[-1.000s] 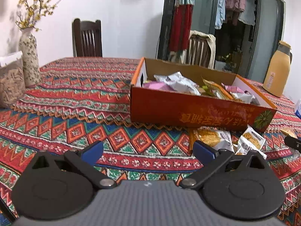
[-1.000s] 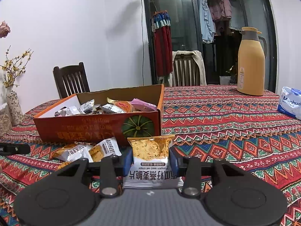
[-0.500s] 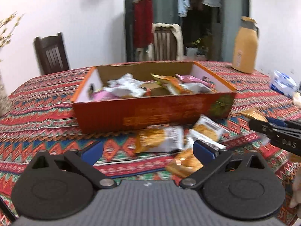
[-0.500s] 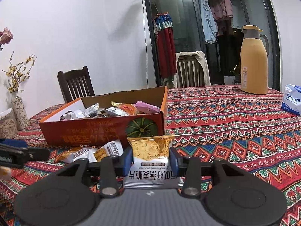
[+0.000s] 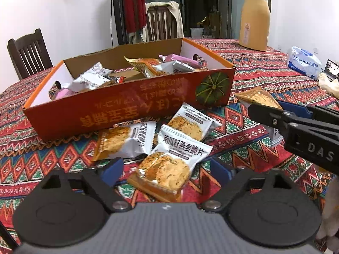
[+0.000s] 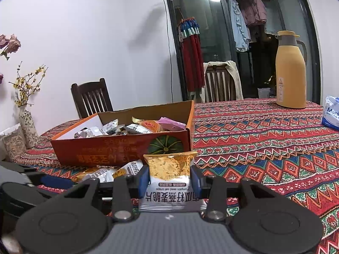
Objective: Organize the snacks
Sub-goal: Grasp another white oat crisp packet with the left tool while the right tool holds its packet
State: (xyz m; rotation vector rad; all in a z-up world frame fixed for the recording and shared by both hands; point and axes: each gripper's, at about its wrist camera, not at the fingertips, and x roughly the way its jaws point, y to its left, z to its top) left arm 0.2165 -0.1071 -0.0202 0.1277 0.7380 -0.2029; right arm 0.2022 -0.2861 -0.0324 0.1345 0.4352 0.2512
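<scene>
An open orange cardboard box point(image 5: 127, 110) holds several wrapped snacks. In front of it on the patterned cloth lie loose oat-crisp packets point(image 5: 125, 141). My left gripper point(image 5: 166, 169) hangs low over the nearest packet point(image 5: 169, 165). Its jaws are closing with that packet between the blue pads point(image 5: 112, 169), and a gap still shows on each side. My right gripper point(image 6: 169, 180) is shut on another oat-crisp packet point(image 6: 169, 167), held just off the box's point(image 6: 106, 150) front right corner. In the left wrist view the right gripper point(image 5: 281, 110) reaches in from the right.
A yellow thermos jug point(image 5: 255, 21) and a tissue pack point(image 5: 305, 62) stand at the far right of the table. A vase with twigs point(image 6: 27, 122) and a lidded container point(image 6: 12, 141) sit at the left edge. Wooden chairs point(image 6: 91, 97) stand behind the table.
My left gripper has swung right and come down over the loose packets before the box, and its jaws have narrowed around one. The right gripper has kept still with its packet.
</scene>
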